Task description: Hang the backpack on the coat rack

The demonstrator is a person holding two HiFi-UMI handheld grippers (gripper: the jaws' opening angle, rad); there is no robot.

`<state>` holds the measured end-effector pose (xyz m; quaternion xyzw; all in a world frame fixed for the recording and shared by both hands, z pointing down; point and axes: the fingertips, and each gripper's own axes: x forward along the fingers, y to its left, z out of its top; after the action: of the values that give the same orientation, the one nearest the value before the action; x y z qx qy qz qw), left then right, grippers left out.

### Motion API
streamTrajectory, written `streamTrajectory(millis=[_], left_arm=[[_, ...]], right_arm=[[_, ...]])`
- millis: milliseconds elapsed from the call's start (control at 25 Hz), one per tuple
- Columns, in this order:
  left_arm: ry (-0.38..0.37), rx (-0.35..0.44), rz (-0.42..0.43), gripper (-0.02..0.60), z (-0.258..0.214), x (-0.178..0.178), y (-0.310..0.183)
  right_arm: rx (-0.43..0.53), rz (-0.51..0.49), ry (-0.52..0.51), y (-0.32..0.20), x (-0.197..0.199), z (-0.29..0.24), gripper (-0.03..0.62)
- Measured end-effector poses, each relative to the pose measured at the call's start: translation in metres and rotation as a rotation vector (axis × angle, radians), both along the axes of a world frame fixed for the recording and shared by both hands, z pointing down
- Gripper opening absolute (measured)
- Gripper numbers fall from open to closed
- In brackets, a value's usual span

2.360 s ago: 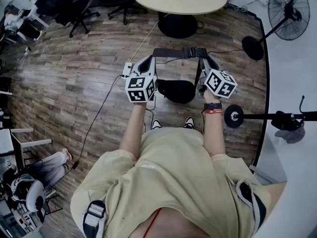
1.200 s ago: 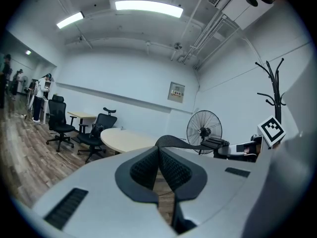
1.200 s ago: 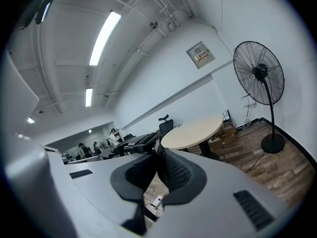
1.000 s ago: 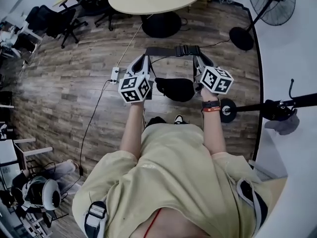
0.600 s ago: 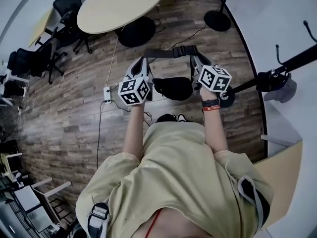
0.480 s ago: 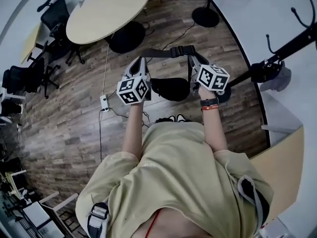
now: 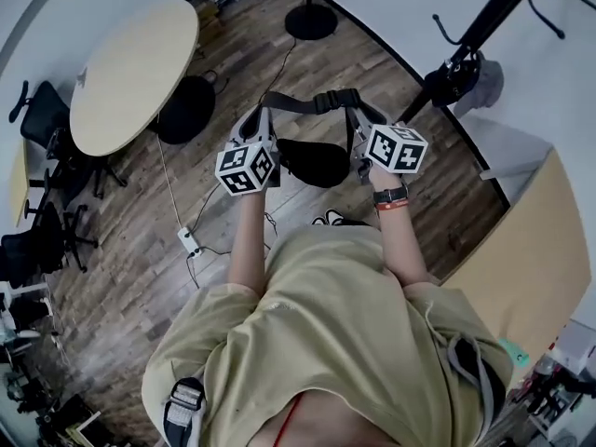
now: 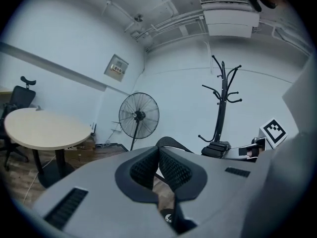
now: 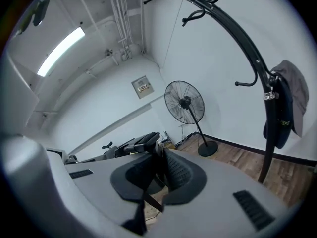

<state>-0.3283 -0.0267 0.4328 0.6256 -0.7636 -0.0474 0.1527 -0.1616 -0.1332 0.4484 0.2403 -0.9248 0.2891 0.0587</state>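
Above the wood floor point(image 7: 233, 68), short of the coat rack point(image 7: 475, 26): black backpack point(image 7: 315, 161) hangs by its strap point(image 7: 312, 101), left gripper point(image 7: 264, 121) and right gripper point(image 7: 359, 116) both clamped on it. Carry step, likely. Next: lift strap over a hook point(image 9: 246, 84).

Black backpack point(image 7: 317, 161) dangling mid-air from taut strap point(image 7: 298, 101); black coat rack point(image 7: 480, 28) upright, upper right.
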Motion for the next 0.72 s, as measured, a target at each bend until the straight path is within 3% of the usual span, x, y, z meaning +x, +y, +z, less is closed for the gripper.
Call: streamTrajectory(millis=[320,720], left_arm=[[0.010,0.026,0.202,0.025,-0.002,0.052,-0.063],[-0.004,0.019,0.453,0.025,0.021,0.147,-0.158]], right_arm=[[0.012,0.234,0.022,-0.025,0.074,-0.001,0.046],[-0.005,0.436,0.028,-0.069,0.160,0.028,0.046]])
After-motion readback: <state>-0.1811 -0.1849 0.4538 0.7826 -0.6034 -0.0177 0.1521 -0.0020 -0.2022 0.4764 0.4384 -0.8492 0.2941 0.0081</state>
